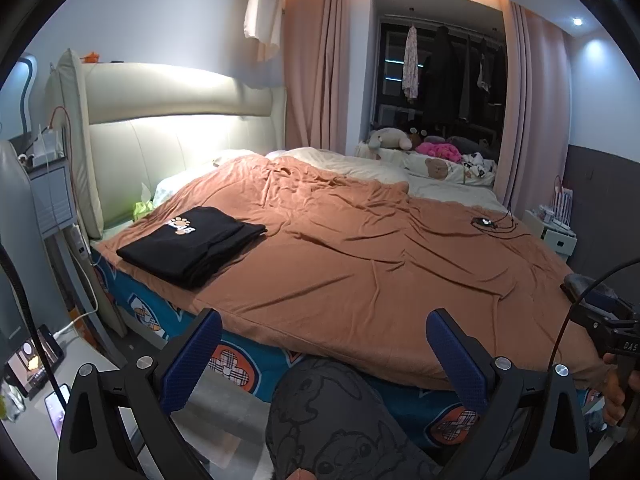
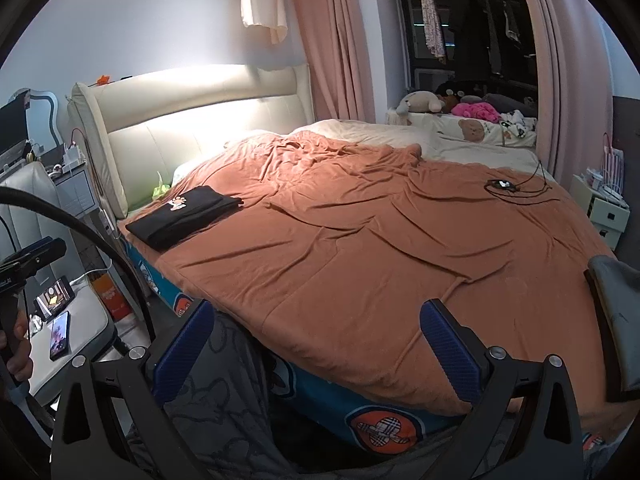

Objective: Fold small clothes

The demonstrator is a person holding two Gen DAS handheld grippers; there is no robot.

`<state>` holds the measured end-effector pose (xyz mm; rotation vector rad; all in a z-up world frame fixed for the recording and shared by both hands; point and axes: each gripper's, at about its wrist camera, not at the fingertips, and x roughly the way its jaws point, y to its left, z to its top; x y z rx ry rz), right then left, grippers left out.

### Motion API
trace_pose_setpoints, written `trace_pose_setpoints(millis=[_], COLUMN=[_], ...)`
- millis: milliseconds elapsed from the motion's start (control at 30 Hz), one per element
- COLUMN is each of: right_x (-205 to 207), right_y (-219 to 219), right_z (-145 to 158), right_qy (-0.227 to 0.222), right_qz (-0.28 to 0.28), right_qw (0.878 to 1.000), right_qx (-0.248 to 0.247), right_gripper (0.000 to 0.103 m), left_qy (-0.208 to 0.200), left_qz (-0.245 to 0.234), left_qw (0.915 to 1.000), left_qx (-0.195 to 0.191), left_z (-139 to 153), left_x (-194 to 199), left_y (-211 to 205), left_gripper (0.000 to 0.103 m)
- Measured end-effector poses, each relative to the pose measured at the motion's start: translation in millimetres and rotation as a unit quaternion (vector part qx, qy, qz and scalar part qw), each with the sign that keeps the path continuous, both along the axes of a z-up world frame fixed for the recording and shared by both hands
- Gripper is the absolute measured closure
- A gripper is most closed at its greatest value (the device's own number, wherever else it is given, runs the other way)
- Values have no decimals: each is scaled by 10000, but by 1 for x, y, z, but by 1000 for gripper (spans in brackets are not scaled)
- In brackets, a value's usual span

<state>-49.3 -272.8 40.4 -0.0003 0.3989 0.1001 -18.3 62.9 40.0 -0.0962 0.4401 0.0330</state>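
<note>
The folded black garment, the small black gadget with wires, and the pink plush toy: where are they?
folded black garment (image 1: pixel 188 246), left wrist view, middle of its top.
small black gadget (image 2: pixel 500 184), right wrist view, its body.
pink plush toy (image 2: pixel 476 110), right wrist view, its middle.

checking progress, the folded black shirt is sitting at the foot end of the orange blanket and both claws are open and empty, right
Not quite: the folded black shirt lies at the headboard end of the orange blanket, as the left wrist view shows. The left claw and right claw are open and empty.
</note>
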Motion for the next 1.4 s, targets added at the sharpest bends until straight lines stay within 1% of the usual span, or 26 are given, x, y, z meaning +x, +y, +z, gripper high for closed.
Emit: trace_pose_setpoints(millis=[200,567,1400], right_x=[-1,-3,0], right_y=[5,3,-5], right_z=[3,-3,-1], right_qy=[-4,11,75], right_qz=[-27,-68,-9], right_qw=[10000,10000,10000], right_qx=[3,22,-3], right_gripper=[0,0,0], left_qy=[27,27,35], left_qz=[18,40,52], left_qw=[10000,10000,10000], left_qx=[-16,-5,-14], left_z=[-2,-3,-5], left_x=[-1,-1,-6], left_y=[-1,0,-6], left_gripper=[0,1,0])
